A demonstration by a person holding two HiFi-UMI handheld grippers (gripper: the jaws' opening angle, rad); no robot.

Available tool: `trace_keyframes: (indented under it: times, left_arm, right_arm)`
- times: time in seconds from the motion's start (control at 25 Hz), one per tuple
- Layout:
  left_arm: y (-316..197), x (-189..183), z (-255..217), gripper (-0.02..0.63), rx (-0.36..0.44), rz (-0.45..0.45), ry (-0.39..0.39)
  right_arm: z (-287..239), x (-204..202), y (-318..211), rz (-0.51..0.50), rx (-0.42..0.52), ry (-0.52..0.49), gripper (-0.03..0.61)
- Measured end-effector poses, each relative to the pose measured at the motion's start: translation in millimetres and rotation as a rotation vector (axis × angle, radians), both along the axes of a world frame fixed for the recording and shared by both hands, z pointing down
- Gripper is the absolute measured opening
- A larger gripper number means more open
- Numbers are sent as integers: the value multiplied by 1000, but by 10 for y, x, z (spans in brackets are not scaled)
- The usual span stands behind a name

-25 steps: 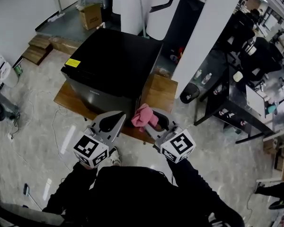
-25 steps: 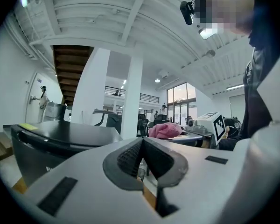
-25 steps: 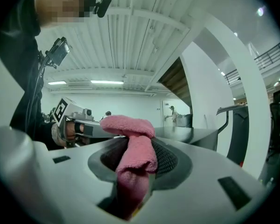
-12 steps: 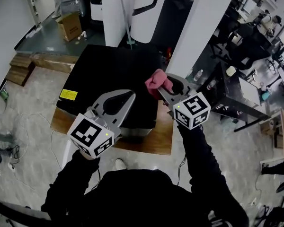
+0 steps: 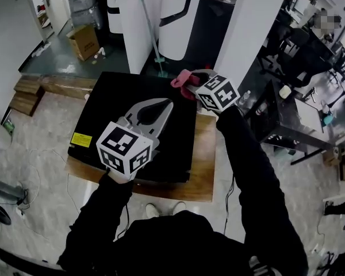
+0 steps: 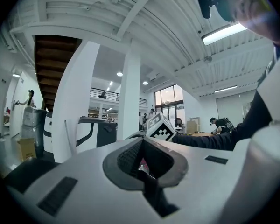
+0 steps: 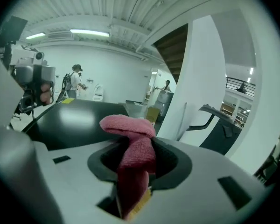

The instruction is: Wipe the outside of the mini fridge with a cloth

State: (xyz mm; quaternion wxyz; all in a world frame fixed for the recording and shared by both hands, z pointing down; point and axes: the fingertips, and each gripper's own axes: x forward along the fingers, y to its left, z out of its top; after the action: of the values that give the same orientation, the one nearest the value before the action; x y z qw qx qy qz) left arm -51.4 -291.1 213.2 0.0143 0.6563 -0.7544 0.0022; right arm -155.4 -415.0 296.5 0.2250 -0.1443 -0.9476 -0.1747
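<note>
From the head view, you are standing at the mini fridge [image 5: 135, 125], which sits on a wooden board [image 5: 202, 171] on the floor, its black top facing up at you. Your right gripper [image 5: 190, 85] reaches to the far right corner of that top with the pink cloth [image 5: 180, 79] sticking out past the tips, away from you and a little to the left. Whether the cloth touches the surface cannot be told from here. Your left gripper [image 5: 164, 103] hovers over the middle of the top, pointing away from you. In the left gripper view, those tongs are pressed together with nothing between them, aimed out at the room rather than down at the fridge. In the right gripper view, the tongs pinch the cloth tight. Its long axis runs along the gripper's own line, and the free end bunches and folds over to the left just beyond the tips, with the glossy fridge top lying below and to the left. This looks like the start of a wiping stroke, with the top as the first face. The next move likely calls for tipping the right gripper down so the bunched end lies flat on the surface, then drawing it across toward you. The sides and door appear to remain to be wiped.
</note>
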Motion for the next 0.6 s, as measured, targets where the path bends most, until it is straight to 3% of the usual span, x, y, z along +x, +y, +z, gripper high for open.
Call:
trace_keyframes:
  times: [0.24,0.4,0.6]
  left_arm:
    - [-174,-163,90,6,-26,-114,-26]
    - [-186,-173,200,6,-57,-156,-24]
    - [-161,-188,215,6,-62,-201,-14]
  right_arm:
    - [471,-397,-337,-49,156,185,137]
    - [537,-416,-296,-91,131,215,121]
    - [521,-387,-206,-124,166,222,114]
